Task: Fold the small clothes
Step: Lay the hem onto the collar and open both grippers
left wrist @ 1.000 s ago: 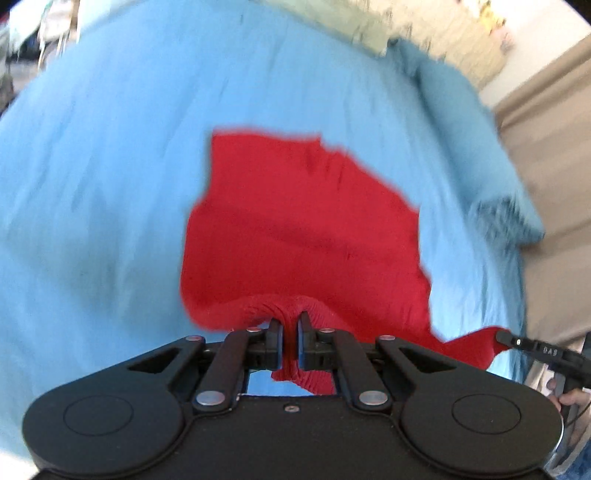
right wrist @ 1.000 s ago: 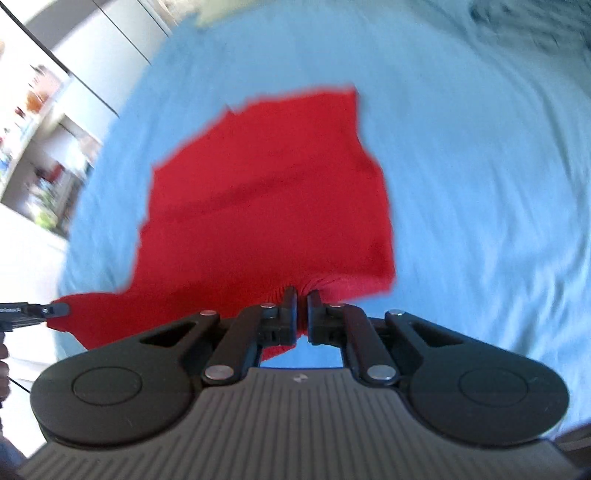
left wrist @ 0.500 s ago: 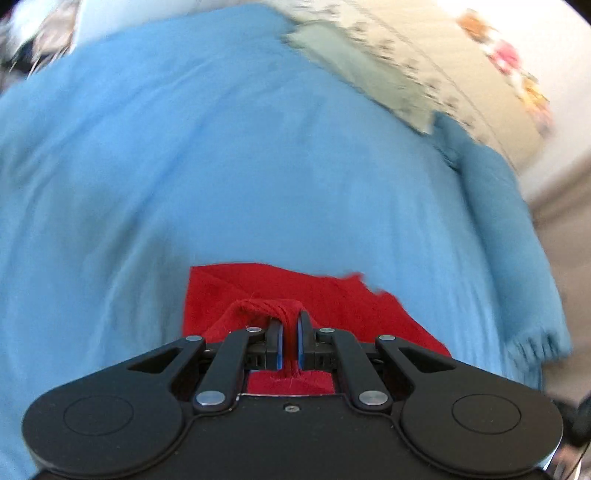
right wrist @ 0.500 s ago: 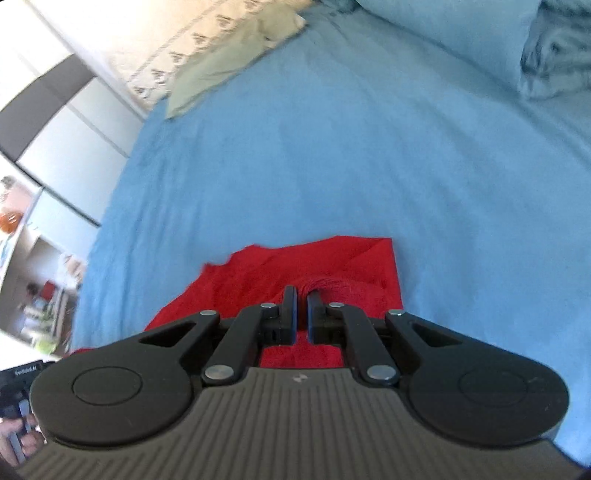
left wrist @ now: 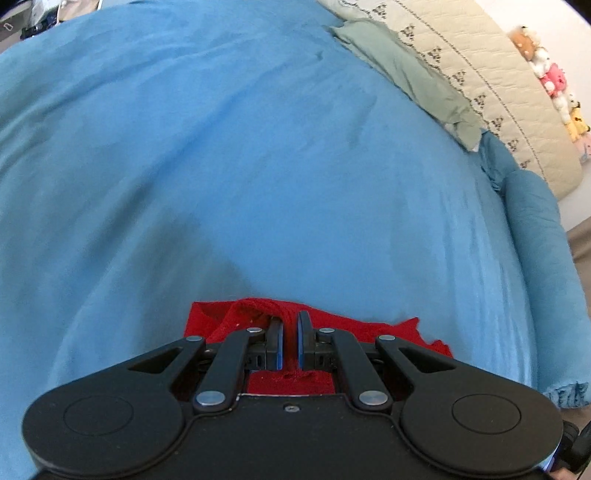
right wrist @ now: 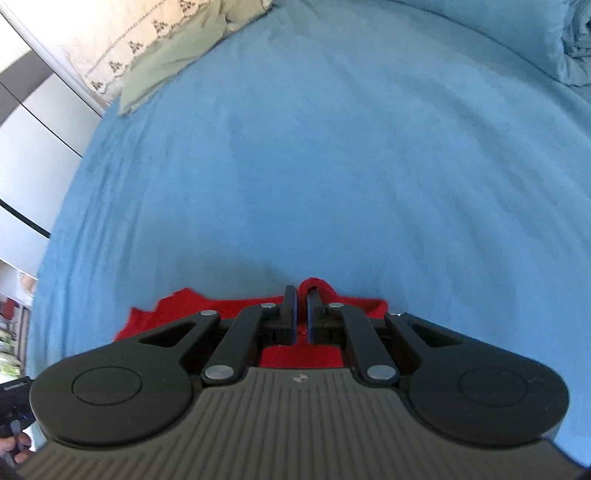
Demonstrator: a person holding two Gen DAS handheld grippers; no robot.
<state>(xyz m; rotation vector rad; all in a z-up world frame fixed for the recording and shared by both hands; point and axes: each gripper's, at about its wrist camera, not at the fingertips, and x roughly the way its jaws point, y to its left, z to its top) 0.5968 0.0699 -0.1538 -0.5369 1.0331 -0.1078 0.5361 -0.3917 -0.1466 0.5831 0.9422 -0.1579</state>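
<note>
In my left wrist view, the left gripper (left wrist: 290,334) points down at a big blue bed cover (left wrist: 258,166). Its two black fingers (left wrist: 275,343) sit very close together and pinch a bunched-up fold of the red cloth (left wrist: 354,326). The red cloth lies low in the picture, on the near part of the bed, and most of it is hidden under my gripper. A little of it pokes out on the left and more of it spreads to the right, with a bumpy edge. Far away on the right I see a pale green cloth (left wrist: 406,70) lying at the edge of the blue cover, and behind it a cream quilt (left wrist: 480,66) with small dark prints. A row of soft toys (left wrist: 554,81) sits at the far right. In my right wrist view, the right gripper (right wrist: 301,312) also points down at the blue bed cover (right wrist: 332,147). Its jaws are pressed nearly together, and a small loop of the red cloth (right wrist: 177,314) sticks up right at the tips, so it is pinching the cloth too. The red cloth spreads out to the left of this gripper, near the bottom of the picture. The pale green cloth (right wrist: 166,66) is far off at the top left, and a blue pillow (right wrist: 517,33) is at the top right.
</note>
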